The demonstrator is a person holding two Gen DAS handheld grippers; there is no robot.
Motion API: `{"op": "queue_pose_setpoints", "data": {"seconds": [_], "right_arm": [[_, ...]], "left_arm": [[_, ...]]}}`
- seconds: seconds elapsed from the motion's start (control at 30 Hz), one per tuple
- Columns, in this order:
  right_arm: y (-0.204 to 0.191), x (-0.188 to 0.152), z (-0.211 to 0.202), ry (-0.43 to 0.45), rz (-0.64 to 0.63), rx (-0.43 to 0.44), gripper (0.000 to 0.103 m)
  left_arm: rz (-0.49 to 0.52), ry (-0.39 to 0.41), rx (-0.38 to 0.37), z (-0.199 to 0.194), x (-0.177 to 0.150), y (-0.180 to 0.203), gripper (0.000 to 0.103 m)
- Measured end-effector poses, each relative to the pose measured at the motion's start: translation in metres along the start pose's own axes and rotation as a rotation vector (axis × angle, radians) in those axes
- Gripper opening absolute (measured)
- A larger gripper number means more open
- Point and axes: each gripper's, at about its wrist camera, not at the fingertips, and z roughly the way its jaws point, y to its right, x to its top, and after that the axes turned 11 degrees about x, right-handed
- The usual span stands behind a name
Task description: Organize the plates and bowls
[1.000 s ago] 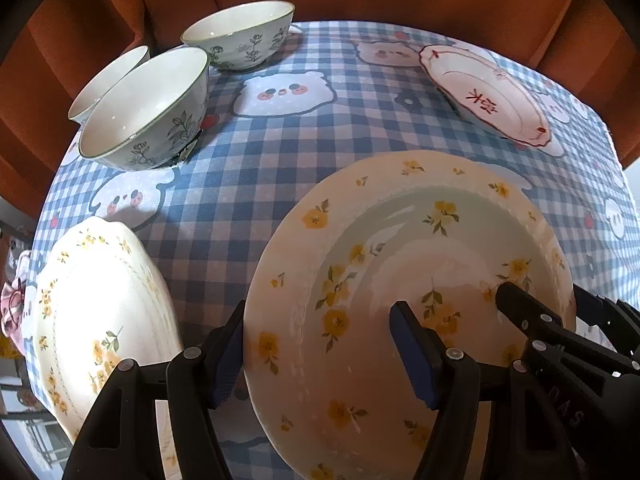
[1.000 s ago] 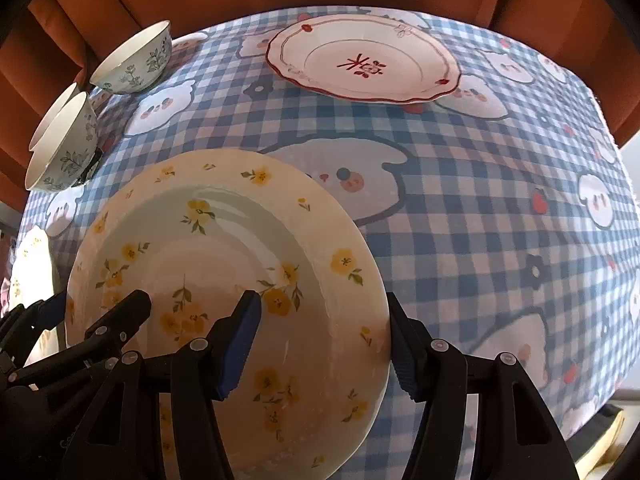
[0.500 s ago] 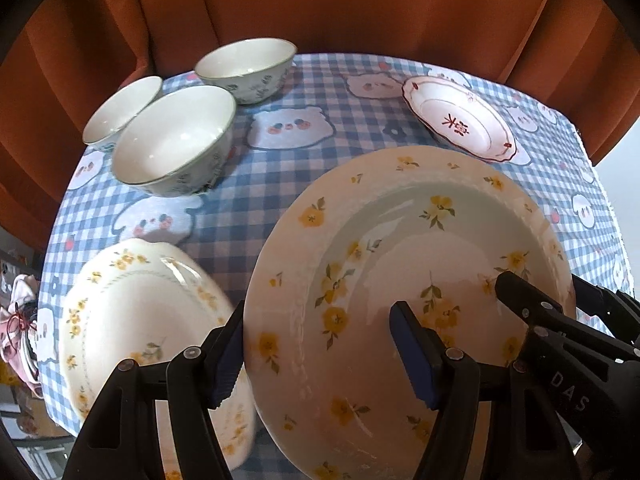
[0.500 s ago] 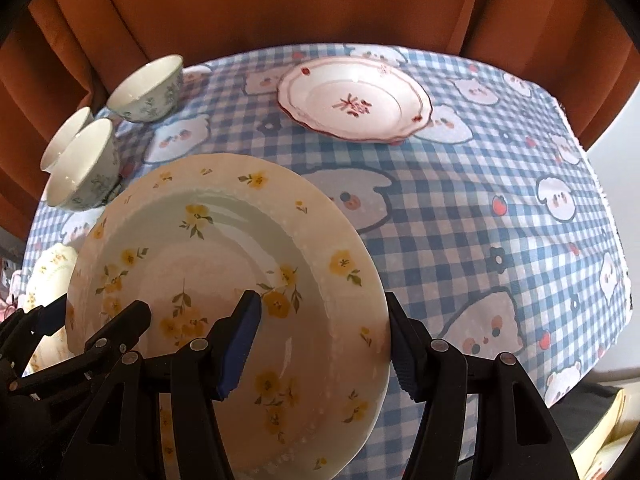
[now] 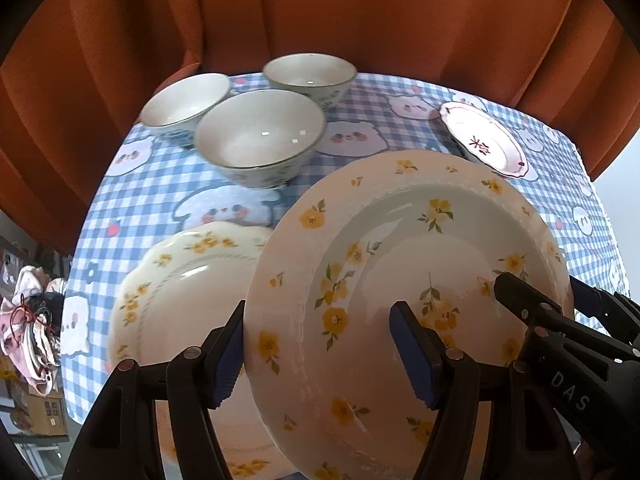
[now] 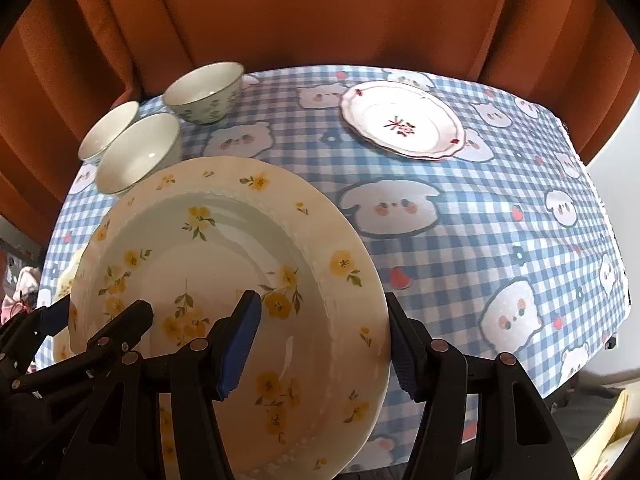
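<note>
Both grippers carry one yellow-flowered plate (image 5: 404, 280) between them, tilted and clear of the bench (image 6: 500, 240), which wears a blue checked cloth with bear faces. The left gripper (image 5: 316, 356) has its jaws clamped on the plate's rim at about 8 o'clock in its own view, one pad outside the rim and one on the inner face. The right gripper (image 6: 324, 350) grips the opposite rim the same way, at about 4 o'clock in its view. Below the lifted plate, toward 8 o'clock in the left view, a second flowered plate (image 5: 180, 288) lies flat on the cloth. Three bowls (image 5: 260, 136) stand close together at 11 o'clock, two of them touching. A red-rimmed plate (image 6: 402, 120) rests at 1 o'clock, well apart from the bowls, before an orange curtain (image 6: 320, 12)
</note>
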Motion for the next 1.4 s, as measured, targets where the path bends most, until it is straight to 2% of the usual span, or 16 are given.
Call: {"op": "queue_pose_setpoints", "data": {"seconds": [0.27, 0.67, 0.97, 1.27, 1.4], "right_arm": [[-0.042, -0.012, 0.002, 0.01, -0.022, 0.016, 0.064], [-0.091, -0.026, 0.027, -0.038, -0.041, 0.034, 0.064], [-0.106, -0.029, 0.05, -0.101, -0.063, 0.019, 0.064], [-0.111, -0.02, 0.065, -0.137, -0.098, 0.004, 0.064], [-0.113, -0.018, 0.07, -0.15, -0.114, 0.001, 0.064]], "left_arm": [[-0.025, 0.001, 0.012, 0.001, -0.015, -0.043, 0.069], [-0.054, -0.062, 0.022, 0.024, -0.034, -0.09, 0.069], [-0.075, -0.134, 0.005, 0.046, -0.042, -0.099, 0.07], [-0.108, -0.169, 0.002, 0.062, -0.04, -0.1, 0.071], [-0.117, -0.163, 0.031, 0.063, -0.039, -0.1, 0.071]]}}
